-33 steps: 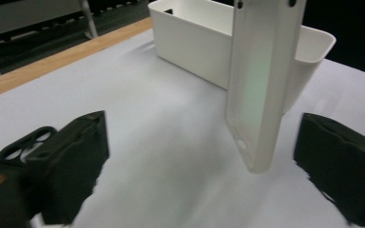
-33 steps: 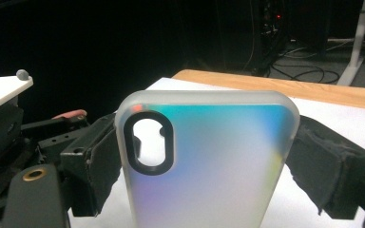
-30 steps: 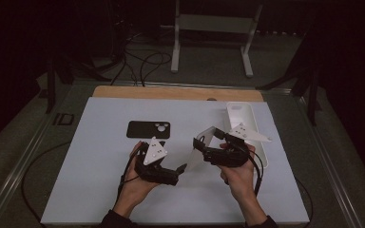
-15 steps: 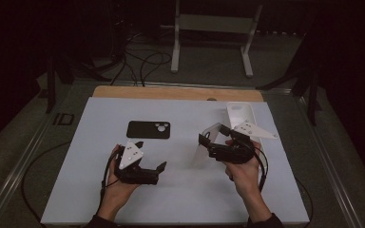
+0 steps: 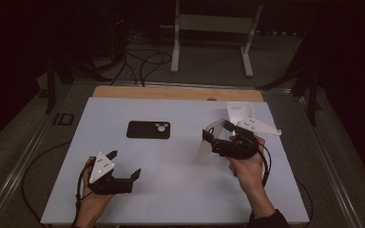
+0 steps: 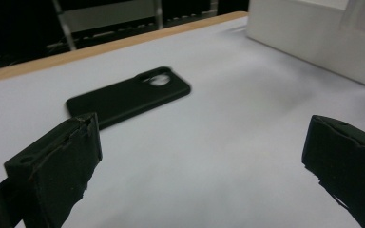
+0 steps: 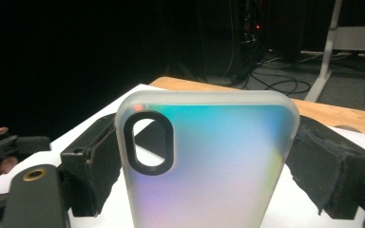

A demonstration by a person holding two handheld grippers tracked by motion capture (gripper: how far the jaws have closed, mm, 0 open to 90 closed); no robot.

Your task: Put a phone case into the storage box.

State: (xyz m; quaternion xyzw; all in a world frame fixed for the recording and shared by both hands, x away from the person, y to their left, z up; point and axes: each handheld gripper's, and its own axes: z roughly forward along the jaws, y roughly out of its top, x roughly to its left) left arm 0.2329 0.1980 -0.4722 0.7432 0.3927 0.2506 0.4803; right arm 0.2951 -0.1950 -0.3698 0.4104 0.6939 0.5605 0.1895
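L gripper (image 5: 123, 167) is held low at near left, jaws spread wide, nothing between them, pointed right. R gripper (image 5: 215, 135) is raised at right-centre by R hand (image 5: 245, 164), jaws clamped on a held item, pointed left.

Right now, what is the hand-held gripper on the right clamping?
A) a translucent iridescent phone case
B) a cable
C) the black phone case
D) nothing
A: the right hand-held gripper has its jaws pressed on both sides of the translucent phone case; the black phone case lies untouched on the table.
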